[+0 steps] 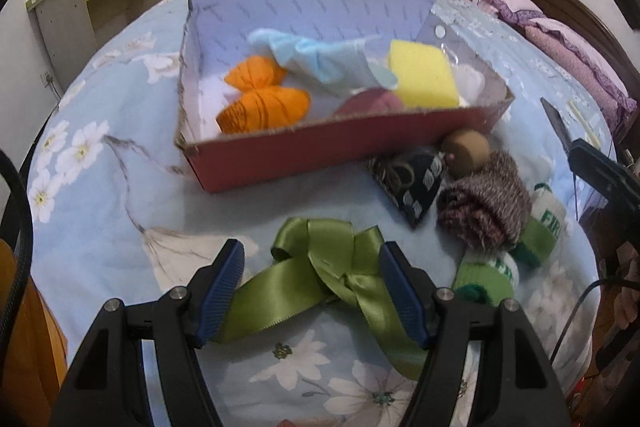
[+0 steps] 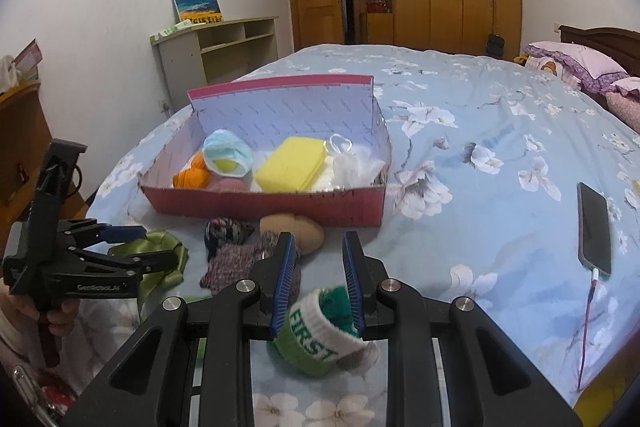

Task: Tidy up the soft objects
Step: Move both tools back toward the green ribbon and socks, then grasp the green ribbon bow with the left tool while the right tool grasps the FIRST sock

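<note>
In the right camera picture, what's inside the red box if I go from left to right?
Orange yarn bundle → light blue face mask → yellow sponge → clear plastic bag.

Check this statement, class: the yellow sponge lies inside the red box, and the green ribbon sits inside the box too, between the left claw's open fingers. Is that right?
Not quite. The yellow sponge is inside the red box, but the green ribbon lies on the bedsheet outside the box, in front of it, between the open fingers of the left claw. The left wrist view shows this.
</note>
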`<act>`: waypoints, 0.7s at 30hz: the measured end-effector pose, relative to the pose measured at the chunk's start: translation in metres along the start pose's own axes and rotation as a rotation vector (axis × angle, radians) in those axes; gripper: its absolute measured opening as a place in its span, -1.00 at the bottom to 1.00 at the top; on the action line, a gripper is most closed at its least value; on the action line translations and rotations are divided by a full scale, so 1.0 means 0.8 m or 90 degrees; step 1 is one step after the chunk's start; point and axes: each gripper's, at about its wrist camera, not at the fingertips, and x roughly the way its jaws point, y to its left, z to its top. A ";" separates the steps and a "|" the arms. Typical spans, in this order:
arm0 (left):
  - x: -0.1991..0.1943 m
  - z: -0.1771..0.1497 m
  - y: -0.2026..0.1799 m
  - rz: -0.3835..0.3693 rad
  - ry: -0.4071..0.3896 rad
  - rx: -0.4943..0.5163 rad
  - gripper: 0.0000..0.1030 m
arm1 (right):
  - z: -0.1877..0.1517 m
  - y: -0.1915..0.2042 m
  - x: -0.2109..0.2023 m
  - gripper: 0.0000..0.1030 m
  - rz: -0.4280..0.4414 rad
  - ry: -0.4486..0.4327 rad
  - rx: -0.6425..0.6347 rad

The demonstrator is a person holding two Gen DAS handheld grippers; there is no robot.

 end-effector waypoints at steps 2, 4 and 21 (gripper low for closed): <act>0.004 -0.004 0.000 0.005 0.006 -0.005 0.43 | -0.004 0.000 -0.001 -0.50 -0.002 0.004 -0.001; 0.007 -0.006 0.000 0.008 0.007 -0.005 0.43 | -0.009 -0.001 -0.001 -0.50 -0.003 0.008 0.000; 0.018 -0.013 0.000 0.024 0.022 -0.028 0.50 | -0.042 -0.012 -0.006 -0.50 0.003 0.039 0.030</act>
